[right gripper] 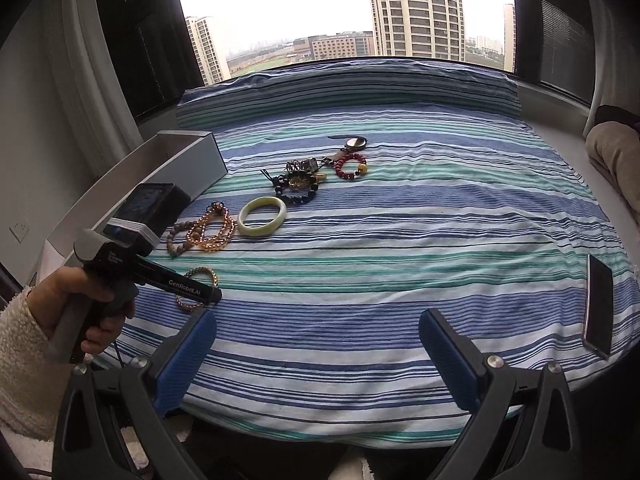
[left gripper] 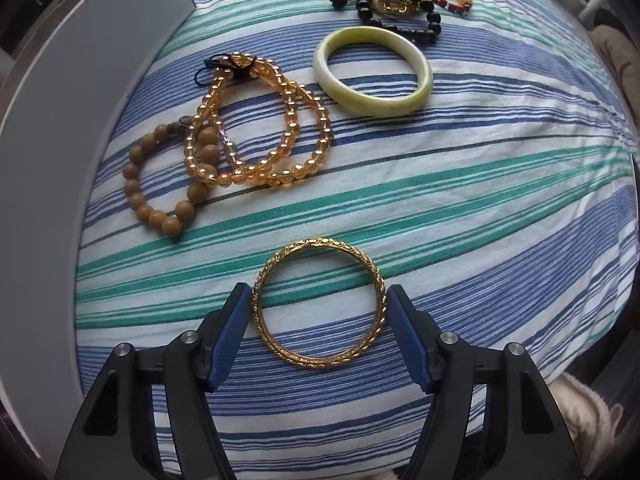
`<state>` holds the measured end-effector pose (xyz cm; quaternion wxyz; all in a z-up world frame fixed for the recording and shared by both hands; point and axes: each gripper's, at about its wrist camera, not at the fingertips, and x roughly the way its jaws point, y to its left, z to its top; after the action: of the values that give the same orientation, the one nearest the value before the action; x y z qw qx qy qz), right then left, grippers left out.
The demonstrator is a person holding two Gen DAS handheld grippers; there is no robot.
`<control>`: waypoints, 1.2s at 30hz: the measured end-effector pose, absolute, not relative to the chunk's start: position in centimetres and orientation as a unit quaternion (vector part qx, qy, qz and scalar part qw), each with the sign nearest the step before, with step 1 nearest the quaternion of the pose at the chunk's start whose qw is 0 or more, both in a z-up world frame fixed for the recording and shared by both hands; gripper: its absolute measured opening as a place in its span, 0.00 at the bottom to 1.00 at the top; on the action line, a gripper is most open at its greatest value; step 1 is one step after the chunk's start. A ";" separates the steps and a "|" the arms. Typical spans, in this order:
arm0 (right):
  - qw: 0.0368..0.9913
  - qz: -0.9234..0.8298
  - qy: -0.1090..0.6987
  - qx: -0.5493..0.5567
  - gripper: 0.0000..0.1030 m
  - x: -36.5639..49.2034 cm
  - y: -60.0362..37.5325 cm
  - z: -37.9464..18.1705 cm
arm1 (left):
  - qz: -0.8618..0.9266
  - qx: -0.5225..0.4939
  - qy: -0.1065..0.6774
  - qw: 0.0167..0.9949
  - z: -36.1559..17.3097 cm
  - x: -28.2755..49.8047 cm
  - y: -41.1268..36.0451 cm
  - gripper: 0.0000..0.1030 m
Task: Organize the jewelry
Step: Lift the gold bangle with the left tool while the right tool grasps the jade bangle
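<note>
Our left gripper (left gripper: 319, 312) brackets the gold bangle (left gripper: 319, 303) on the striped bed.

Its blue pads (left gripper: 406, 330) stand one on each side of the bangle and touch its rim, though we cannot tell whether they press it; the bangle lies flat on the striped sheet (left gripper: 460, 200). Beyond it to the left we see a brown bead bracelet (left gripper: 160, 184) overlapped by amber bead strands (left gripper: 260, 128), then a pale green bangle (left gripper: 373, 70), and farthest off a tangled heap of dark beads, rings and a red bead bracelet (left gripper: 400, 4). A grey box (left gripper: 60, 120) runs along the left edge. Our right gripper (right gripper: 318, 354) is spread wide with nothing between its fingers, above the sheet near the bed's front edge, well apart from the jewelry; a phone (right gripper: 599, 306) lies to its right.
</note>
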<state>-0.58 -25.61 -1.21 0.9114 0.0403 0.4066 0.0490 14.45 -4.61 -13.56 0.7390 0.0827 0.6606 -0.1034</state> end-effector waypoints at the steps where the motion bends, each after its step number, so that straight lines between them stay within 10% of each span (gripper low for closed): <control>1: 0.911 0.048 0.407 0.041 1.00 -0.5 -25.7 -1.2 | -0.106 0.073 0.661 0.739 -13.6 14.3 -4.5 0.67; 29: 0.772 0.079 0.629 -0.045 1.00 29.1 -10.8 -13.8 | -0.075 -0.025 0.644 0.761 -12.1 9.9 7.7 0.68; 36: 0.773 0.052 0.629 -0.057 0.80 29.4 -10.7 -14.8 | -0.075 -0.032 0.645 0.760 -12.4 9.9 8.3 0.68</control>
<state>29.45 -10.70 -14.76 0.7733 -0.0573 0.6293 0.0520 9.93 8.28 -12.45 0.7597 -0.0315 0.6452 -0.0749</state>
